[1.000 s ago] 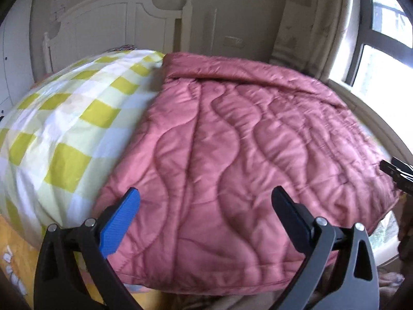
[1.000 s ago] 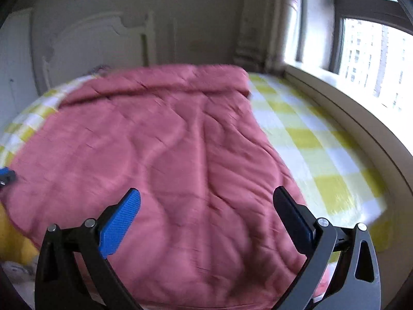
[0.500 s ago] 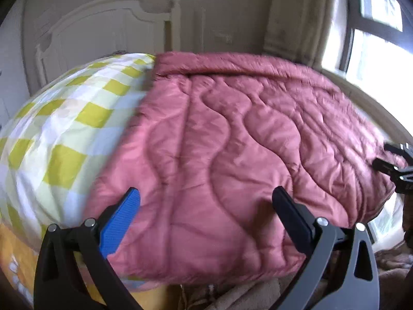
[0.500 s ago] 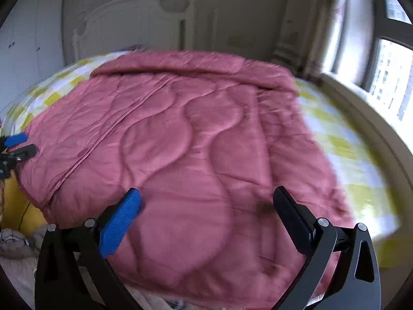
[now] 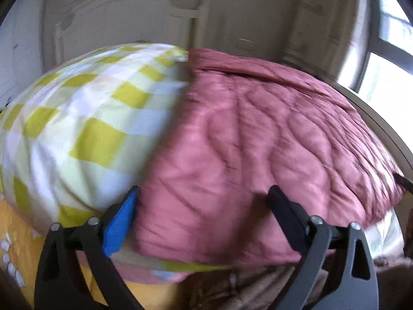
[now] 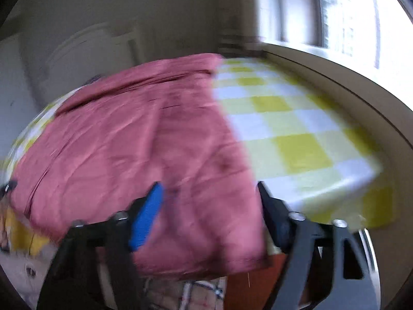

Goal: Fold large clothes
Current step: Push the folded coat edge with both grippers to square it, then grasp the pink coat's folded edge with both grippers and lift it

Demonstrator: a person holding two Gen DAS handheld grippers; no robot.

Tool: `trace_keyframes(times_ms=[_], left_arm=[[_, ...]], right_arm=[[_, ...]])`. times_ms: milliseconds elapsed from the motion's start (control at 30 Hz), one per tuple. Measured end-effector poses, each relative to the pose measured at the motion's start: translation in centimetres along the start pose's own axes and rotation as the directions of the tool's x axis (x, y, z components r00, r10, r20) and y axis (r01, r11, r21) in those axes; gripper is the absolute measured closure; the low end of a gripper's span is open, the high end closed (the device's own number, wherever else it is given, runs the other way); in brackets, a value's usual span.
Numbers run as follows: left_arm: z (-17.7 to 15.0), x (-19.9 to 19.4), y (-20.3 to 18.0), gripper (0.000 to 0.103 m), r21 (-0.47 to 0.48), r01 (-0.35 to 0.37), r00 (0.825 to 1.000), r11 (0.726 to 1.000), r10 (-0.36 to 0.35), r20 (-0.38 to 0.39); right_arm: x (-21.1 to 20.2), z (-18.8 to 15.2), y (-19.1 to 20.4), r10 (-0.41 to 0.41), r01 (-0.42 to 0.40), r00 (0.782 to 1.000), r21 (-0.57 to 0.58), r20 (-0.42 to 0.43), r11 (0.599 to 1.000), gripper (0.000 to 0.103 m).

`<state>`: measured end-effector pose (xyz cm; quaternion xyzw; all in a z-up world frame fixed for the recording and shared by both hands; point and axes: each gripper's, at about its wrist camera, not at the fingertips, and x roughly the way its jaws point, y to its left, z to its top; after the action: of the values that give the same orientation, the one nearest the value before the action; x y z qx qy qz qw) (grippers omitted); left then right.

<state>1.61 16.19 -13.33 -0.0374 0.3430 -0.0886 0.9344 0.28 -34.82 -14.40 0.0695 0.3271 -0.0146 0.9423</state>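
The quilt (image 5: 258,139) before me is dusty rose pink, stitched in wavy lines. Under it the bed sheet (image 5: 85,118) is checked in yellow-green, pale lime and white. On each of my hands one of my fingers (image 5: 120,222) wears a bright blue pad, the other is black. The headboard (image 5: 124,18) is cream white. Below the sheet's edge lies orange fabric (image 5: 18,235) with white flowers.
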Motion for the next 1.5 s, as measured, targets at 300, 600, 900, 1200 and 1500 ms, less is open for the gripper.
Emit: trace_keyframes(times_ms=[300, 600, 900, 1200, 1500], left_arm=[[-0.2, 0.1, -2.8, 0.073, 0.041, 0.158, 0.987, 0.987, -0.158, -0.007], [2.9, -8.1, 2.7, 0.084, -0.105, 0.499, 0.855, 0.861, -0.468, 0.226], [8.5, -20.2, 3.3, 0.076, 0.05, 0.668, 0.645, 0.743, -0.611, 0.459], [16.3, -5.1, 5.7, 0.056, -0.298, 0.406, 0.891, 0.864, -0.301, 0.339], [13.4, 8.4, 10.6, 0.037, -0.526, 0.158, 0.987, 0.836, -0.15, 0.057]], right_arm=[[0.2, -0.3, -0.5, 0.157, -0.161, 0.987, 0.111, 0.045, 0.981, 0.084], [-9.3, 1.8, -3.7, 0.578, -0.629, 0.758, 0.101, 0.302, 0.771, 0.087], [-19.3, 9.9, -2.1, 0.593, -0.658, 0.624, -0.067, 0.509, 0.75, 0.087], [-1.6, 17.8, -0.8, 0.351, -0.419, 0.894, 0.247, 0.277, 0.874, 0.086], [10.7, 14.9, -1.5, 0.291, -0.262, 0.957, 0.461, 0.009, 0.848, 0.054]])
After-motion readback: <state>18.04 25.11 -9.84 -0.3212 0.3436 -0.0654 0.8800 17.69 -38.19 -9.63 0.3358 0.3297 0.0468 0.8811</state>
